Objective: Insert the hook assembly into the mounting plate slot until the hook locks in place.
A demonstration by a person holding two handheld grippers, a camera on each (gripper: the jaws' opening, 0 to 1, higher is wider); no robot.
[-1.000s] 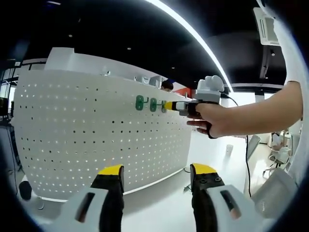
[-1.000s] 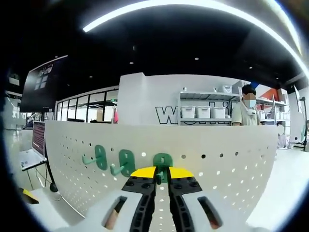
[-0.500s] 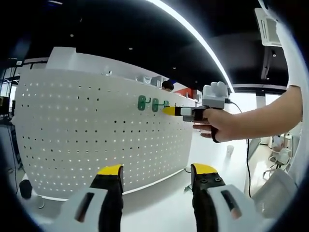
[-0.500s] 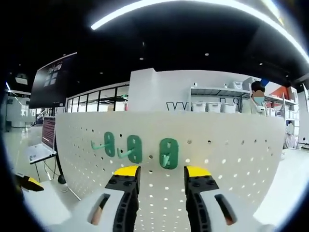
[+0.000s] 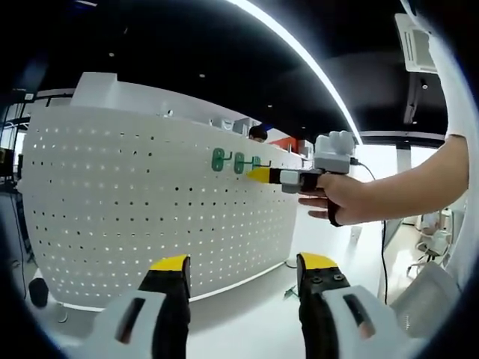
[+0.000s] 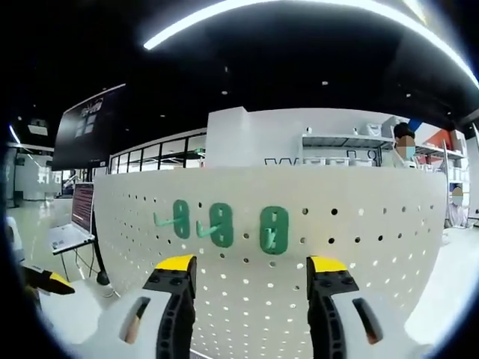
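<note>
A white pegboard (image 5: 150,194) curves across the left gripper view, with three green hook plates (image 5: 238,161) hanging near its upper right. A hand holds my right gripper (image 5: 260,175) just off the board beside the rightmost one. My left gripper (image 5: 245,265) stands open low in front of the board, nothing between its fingers. In the right gripper view the pegboard (image 6: 359,247) faces me with the three hooks in a row; the rightmost hook (image 6: 274,229) sits flat on the board. My right gripper (image 6: 251,265) is open below it, apart from it.
A person (image 6: 405,142) stands behind the board by shelves of bins (image 6: 337,153). A laptop on a stand (image 6: 75,224) and a dark screen (image 6: 93,127) are at the left. The left gripper's yellow tip (image 6: 56,283) shows low left. A chair (image 5: 430,288) stands at the right.
My right gripper, which was shut on the rightmost green hook at the board, has opened wide and drawn back a little; the hook stays on the board. The left gripper has not moved.
</note>
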